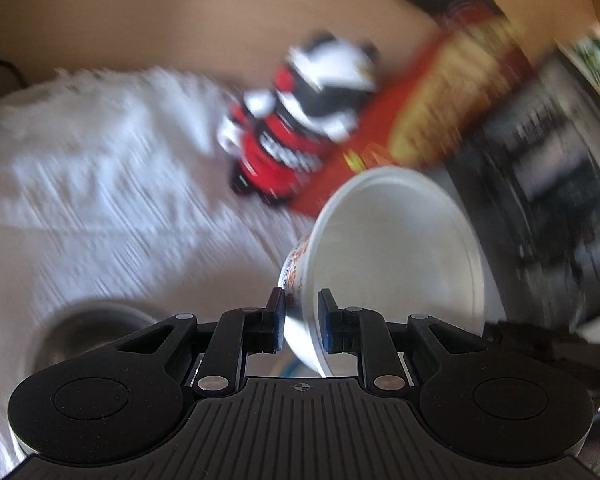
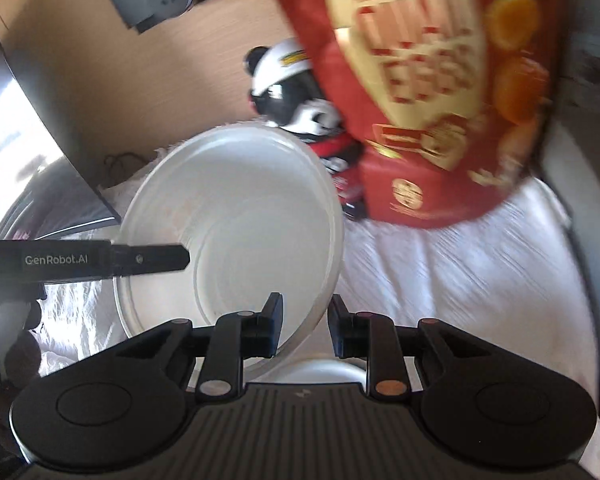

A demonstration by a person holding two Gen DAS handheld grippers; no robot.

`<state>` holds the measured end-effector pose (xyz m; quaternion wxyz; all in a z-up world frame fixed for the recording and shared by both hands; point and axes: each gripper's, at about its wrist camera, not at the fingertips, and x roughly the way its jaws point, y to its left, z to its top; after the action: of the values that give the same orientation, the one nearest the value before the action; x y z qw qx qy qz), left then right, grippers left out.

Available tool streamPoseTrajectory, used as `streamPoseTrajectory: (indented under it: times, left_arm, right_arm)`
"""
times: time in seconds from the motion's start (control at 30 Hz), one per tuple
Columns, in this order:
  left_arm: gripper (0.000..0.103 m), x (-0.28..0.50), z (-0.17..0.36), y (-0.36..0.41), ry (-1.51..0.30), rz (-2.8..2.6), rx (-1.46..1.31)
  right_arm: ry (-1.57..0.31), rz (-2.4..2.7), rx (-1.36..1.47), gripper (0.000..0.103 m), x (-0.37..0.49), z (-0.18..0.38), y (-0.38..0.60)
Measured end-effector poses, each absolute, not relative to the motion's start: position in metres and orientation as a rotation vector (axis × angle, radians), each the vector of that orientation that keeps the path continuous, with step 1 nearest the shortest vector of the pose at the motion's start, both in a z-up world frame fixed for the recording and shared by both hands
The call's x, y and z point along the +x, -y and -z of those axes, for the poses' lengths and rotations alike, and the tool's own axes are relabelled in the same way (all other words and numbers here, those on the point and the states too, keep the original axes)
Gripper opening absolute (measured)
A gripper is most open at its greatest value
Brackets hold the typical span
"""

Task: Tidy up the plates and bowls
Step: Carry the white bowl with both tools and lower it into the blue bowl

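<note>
My left gripper [image 1: 302, 318] is shut on the rim of a white bowl [image 1: 396, 256] with an orange pattern on its outside, held tilted above the white cloth. The same bowl [image 2: 236, 220] fills the middle of the right wrist view, with the left gripper's finger [image 2: 148, 259] reaching in from the left. My right gripper [image 2: 305, 326] has its jaws on either side of the bowl's near rim, with a gap showing on the right side. A steel bowl [image 1: 88, 328] sits at the lower left of the left wrist view. A white dish [image 2: 320, 374] lies under the right gripper.
A white cloth [image 1: 100, 200] covers the table. A red snack bag [image 2: 440, 92] stands close behind the bowl, also in the left wrist view [image 1: 440, 112]. A black, white and red plush toy [image 1: 300, 120] lies beside it. A dark rack [image 1: 548, 184] is at the right.
</note>
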<state>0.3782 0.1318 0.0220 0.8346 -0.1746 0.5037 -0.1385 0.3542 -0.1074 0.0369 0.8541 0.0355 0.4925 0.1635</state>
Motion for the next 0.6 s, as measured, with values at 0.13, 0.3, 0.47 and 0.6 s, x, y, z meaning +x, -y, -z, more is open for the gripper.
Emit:
streamPoseTrajectory:
  times: [0.13,0.3,0.47,0.6]
  left_arm:
    - [0.019,0.357,-0.009,-0.106,-1.138,0.357,-0.275]
    - [0.019,0.339,0.019,-0.097,-1.225,0.371,-0.265]
    - [0.019,0.330,0.040,-0.094,-1.275,0.363,-0.249]
    - [0.019,0.328,0.040,-0.101,-1.258,0.348,-0.284]
  right_arm:
    - [-1.050,-0.305,0.065,0.025,0.324,-0.036,0.130]
    - [-1.089,-0.270,0.080,0.025,0.299,-0.021,0.151]
    - [-1.118,-0.234,0.069,0.025,0.293,0.003,0.157]
    - [-1.134,-0.209,0.081,0.025,0.286,0.013,0.161]
